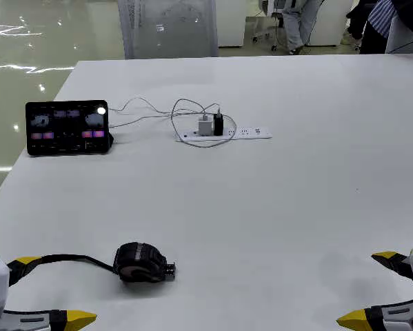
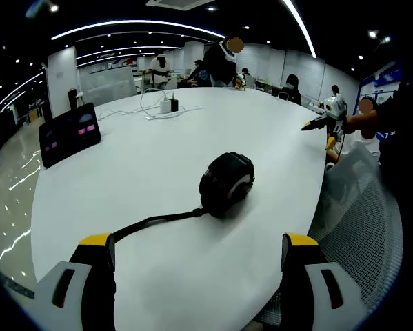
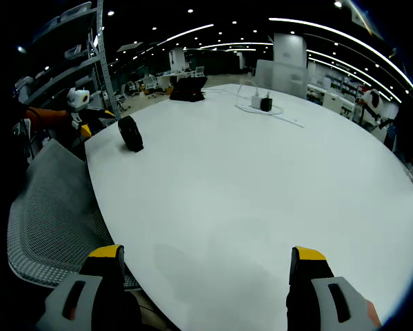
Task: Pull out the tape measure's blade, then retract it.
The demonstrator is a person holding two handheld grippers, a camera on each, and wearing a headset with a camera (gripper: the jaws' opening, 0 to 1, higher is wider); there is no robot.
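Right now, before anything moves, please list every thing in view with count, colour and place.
table: one, white, under everything.
tape measure: one, black, near edge, left.
strap: one, black, left of tape measure.
tablet: one, black, lit, far left.
power strip: one, white, far middle.
chargers: two, white and black, in power strip.
cables: several, white, around power strip.
people: several, mixed clothes, beyond table.
left gripper: one, white, yellow-tipped fingers, open, near edge, left.
right gripper: one, same colours, open, near edge, right.

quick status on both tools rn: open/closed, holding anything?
Left tool: open, empty; tape measure lies ahead of it, not gripped.
Right tool: open, empty.
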